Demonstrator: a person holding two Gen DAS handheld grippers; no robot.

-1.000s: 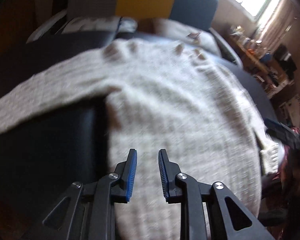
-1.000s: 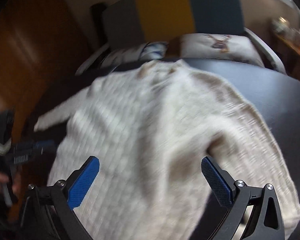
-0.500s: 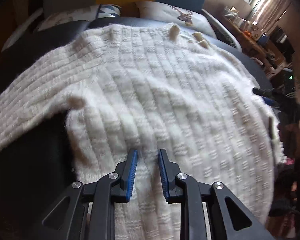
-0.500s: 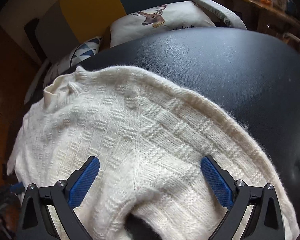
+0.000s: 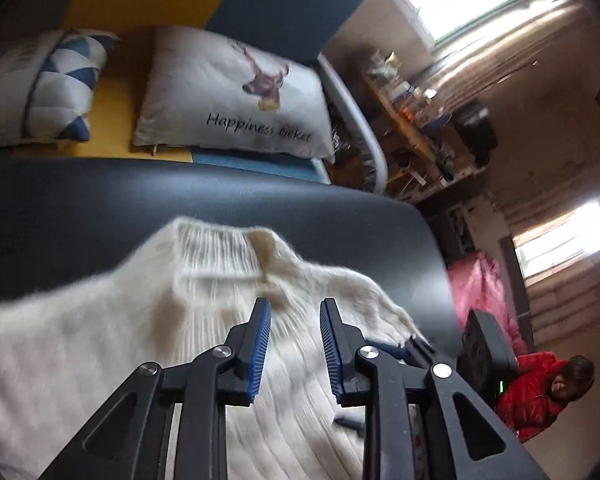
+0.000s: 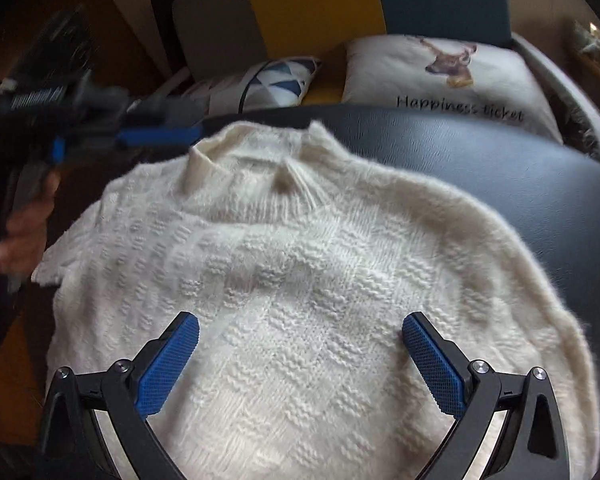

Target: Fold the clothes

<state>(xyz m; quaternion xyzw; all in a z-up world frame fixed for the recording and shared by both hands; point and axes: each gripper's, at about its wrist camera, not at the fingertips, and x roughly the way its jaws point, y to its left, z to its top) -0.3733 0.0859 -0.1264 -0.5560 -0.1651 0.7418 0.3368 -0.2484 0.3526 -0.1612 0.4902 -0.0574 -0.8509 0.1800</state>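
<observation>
Both grippers had swung up toward the collar since half a second earlier. Over the sweater (image 6: 300, 280), spread on the dark table (image 6: 500, 168), the right gripper (image 6: 300, 356) hovered wide and empty; the left gripper (image 5: 294, 344) was narrow, nothing visibly pinched. Soft, light and stretchy, the sweater probably wanted pinching at shoulder or hem.

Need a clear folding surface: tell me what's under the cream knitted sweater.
The cream knitted sweater lies on a dark leather-like padded surface. Anything beneath the knit itself is covered.
</observation>
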